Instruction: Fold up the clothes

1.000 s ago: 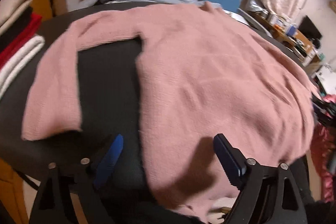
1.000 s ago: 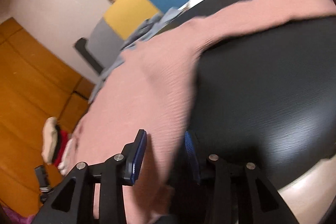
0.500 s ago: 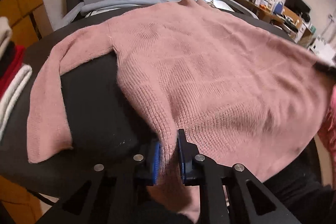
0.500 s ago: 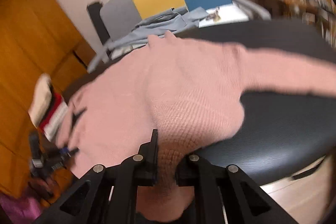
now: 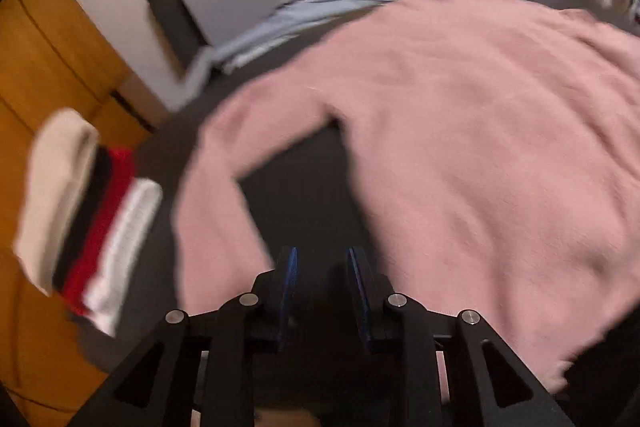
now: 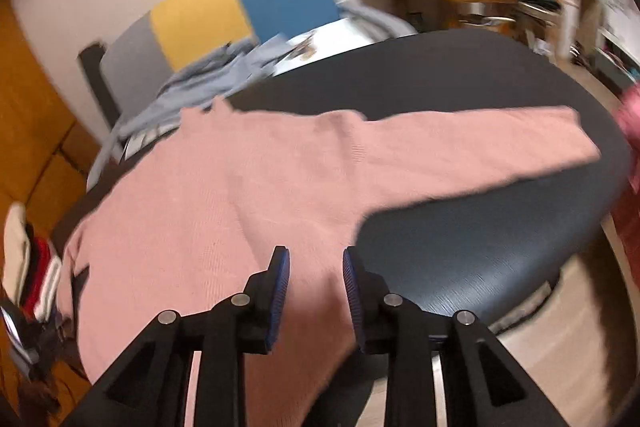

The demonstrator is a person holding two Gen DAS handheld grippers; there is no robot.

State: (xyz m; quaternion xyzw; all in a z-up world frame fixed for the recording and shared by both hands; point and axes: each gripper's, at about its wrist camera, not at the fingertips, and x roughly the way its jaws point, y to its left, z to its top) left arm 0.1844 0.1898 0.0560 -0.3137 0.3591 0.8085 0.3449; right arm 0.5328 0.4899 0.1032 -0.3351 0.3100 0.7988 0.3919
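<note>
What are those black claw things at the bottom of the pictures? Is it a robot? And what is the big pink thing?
No robot here. A person holds two grabbing tools, one per hand, each with a small camera looking out along its jaws. One picture comes from the left gripper, the other from the right gripper. The pink thing is a pink sweater spread flat on a round black table, waiting to be folded. Beside it sits a stack of folded clothes. Both tools have their jaws apart and hold nothing.
</note>
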